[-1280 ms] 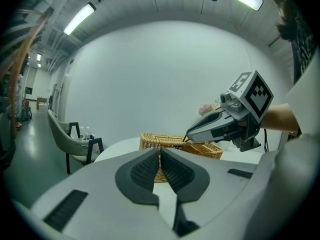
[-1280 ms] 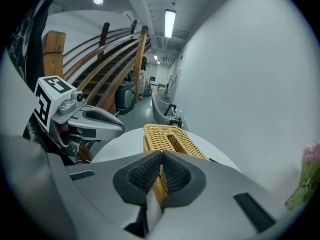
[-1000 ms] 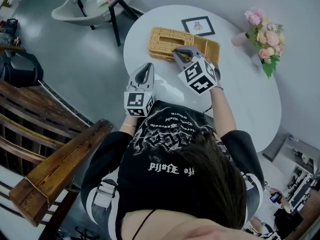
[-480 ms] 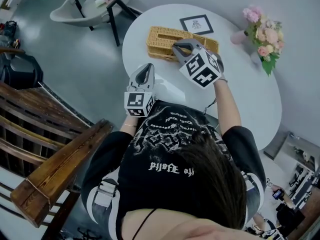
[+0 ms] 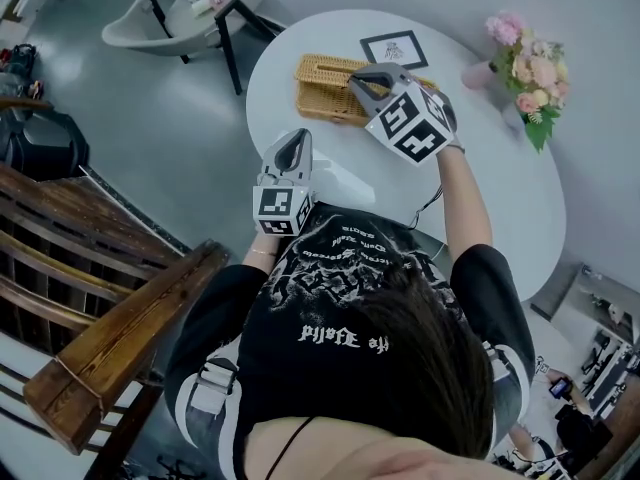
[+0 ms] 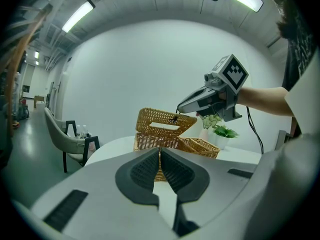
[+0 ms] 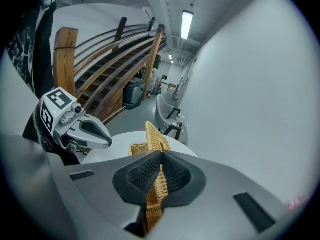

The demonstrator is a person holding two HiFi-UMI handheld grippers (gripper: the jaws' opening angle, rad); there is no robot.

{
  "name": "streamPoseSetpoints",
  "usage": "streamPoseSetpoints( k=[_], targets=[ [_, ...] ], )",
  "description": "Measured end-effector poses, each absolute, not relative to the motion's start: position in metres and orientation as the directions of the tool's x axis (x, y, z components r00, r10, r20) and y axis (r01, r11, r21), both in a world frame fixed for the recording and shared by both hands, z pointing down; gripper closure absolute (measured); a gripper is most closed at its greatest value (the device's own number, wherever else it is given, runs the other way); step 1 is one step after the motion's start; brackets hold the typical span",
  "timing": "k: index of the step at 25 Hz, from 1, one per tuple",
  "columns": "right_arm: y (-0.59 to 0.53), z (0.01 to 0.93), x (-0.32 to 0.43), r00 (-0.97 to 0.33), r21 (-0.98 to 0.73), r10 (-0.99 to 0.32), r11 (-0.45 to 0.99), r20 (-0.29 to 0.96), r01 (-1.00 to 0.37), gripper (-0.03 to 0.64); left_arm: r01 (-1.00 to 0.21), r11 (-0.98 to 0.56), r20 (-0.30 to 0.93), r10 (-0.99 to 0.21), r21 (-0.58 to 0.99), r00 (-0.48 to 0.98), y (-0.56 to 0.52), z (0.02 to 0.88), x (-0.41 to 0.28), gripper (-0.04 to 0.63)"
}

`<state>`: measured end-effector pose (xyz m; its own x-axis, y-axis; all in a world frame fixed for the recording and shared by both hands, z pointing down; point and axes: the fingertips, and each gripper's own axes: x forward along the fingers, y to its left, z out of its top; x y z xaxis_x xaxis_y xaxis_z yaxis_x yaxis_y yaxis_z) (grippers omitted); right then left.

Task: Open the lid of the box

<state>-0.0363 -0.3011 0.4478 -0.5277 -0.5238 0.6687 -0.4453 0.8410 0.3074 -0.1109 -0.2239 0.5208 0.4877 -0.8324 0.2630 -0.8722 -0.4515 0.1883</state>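
1. The right claw [image 7: 161, 154] pinches the wicker lid [image 6: 165, 115], tilted up off the box [image 6: 200, 146].
2. The box sits on the white desk [image 5: 500, 188].
3. The left claw [image 6: 160, 150] is pressed together, empty, apart from the box.

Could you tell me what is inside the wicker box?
The box's uncovered end shows a woven divider; the lid, pinched by the right gripper, hides the rest.

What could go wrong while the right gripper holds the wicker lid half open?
1. The right gripper pinches only the thin edge of the tan woven wicker lid; it may slip out and drop shut.
2. The left gripper, jaws shut and empty, is apart from the rectangular tan wicker box, so nothing steadies its base; it might slide on the round white table.
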Motion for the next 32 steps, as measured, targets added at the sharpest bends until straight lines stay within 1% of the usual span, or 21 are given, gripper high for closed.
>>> streamPoseSetpoints(
  k=[14, 32],
  targets=[
    [-0.325, 0.427, -0.035, -0.540, 0.306, -0.531, 0.837, 0.653, -0.453, 0.581, -0.870, -0.465, 0.253, -0.833, 0.164, 0.492, -0.230, 0.512, -0.111, 0.568],
    [-0.360, 0.414, -0.026, -0.507, 0.354, -0.573, 0.810, 0.643, -0.467, 0.581, -0.881, -0.445, 0.255, -0.843, 0.162, 0.473, -0.239, 0.512, -0.123, 0.568]
  ],
)
